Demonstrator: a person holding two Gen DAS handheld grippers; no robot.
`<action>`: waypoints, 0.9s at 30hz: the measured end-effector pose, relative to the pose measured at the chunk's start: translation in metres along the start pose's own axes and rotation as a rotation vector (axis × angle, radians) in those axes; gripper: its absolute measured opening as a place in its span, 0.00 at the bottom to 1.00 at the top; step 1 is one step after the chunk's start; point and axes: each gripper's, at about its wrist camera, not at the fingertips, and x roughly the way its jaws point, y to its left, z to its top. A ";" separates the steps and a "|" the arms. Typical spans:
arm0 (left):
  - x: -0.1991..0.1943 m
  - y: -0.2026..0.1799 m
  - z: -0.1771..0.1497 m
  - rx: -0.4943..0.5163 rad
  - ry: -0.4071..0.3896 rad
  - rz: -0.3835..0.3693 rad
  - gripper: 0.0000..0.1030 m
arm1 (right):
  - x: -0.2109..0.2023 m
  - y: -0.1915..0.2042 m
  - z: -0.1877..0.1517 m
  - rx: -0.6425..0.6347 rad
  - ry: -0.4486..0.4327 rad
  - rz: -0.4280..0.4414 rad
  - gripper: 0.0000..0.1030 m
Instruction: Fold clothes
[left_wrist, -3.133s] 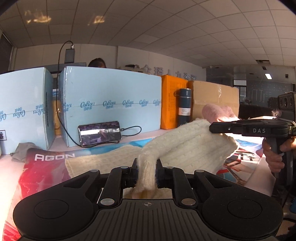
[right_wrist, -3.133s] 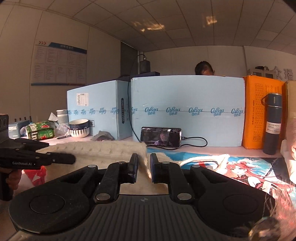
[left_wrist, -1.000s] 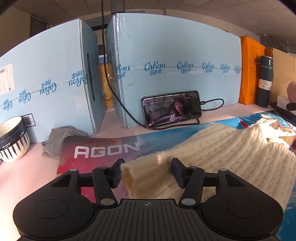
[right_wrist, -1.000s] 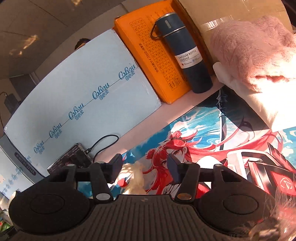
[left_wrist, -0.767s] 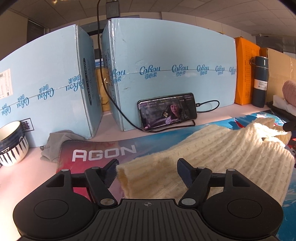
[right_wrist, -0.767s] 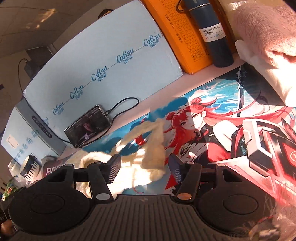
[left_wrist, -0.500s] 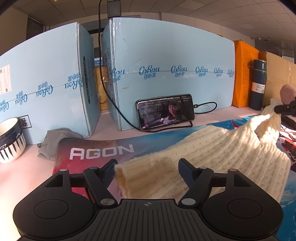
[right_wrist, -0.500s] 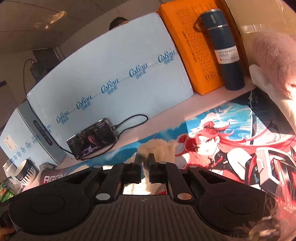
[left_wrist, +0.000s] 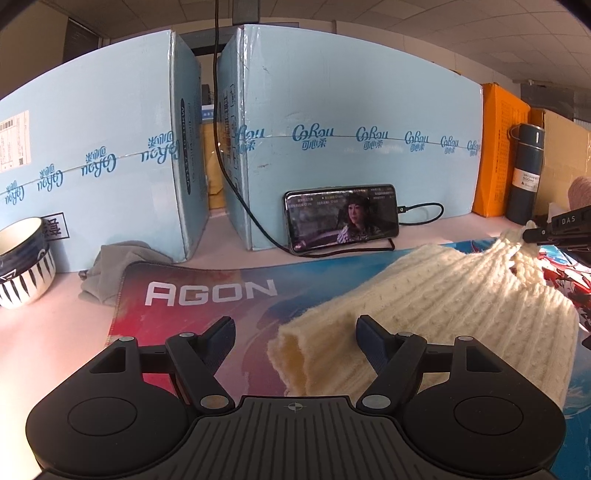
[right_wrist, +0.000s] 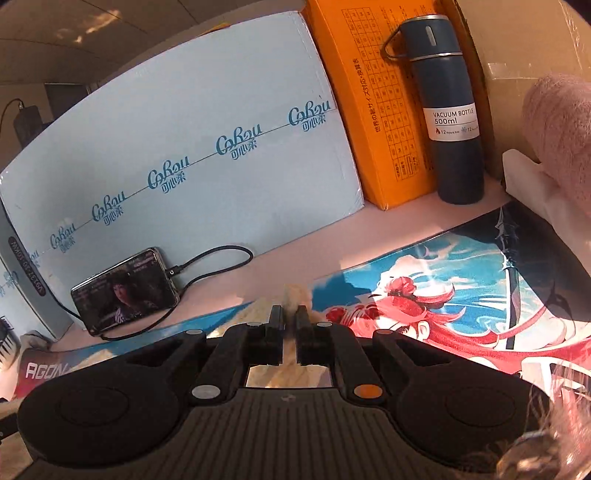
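The cream sweater (left_wrist: 424, 295) lay partly folded on the mat (left_wrist: 207, 291) at the counter's 3 o'clock side, the right gripper (right_wrist: 290, 317) pinching its far corner, the left gripper (left_wrist: 295, 332) spread beside the near edge; further folds appeared outstanding.

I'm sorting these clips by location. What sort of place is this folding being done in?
Probably an office or storeroom desk, not a home: a drop-tile ceiling, stacked shipping cartons, and a gaming desk mat under the cream sweater.
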 end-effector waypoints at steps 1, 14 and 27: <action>0.000 0.000 0.000 0.000 0.001 0.001 0.72 | -0.002 -0.001 0.000 0.015 -0.011 0.002 0.07; 0.000 -0.002 0.000 0.007 0.006 -0.006 0.77 | 0.015 0.009 -0.013 0.046 0.043 -0.047 0.25; -0.006 -0.011 0.000 0.048 -0.020 -0.040 0.85 | -0.082 0.019 0.003 0.228 -0.160 0.288 0.18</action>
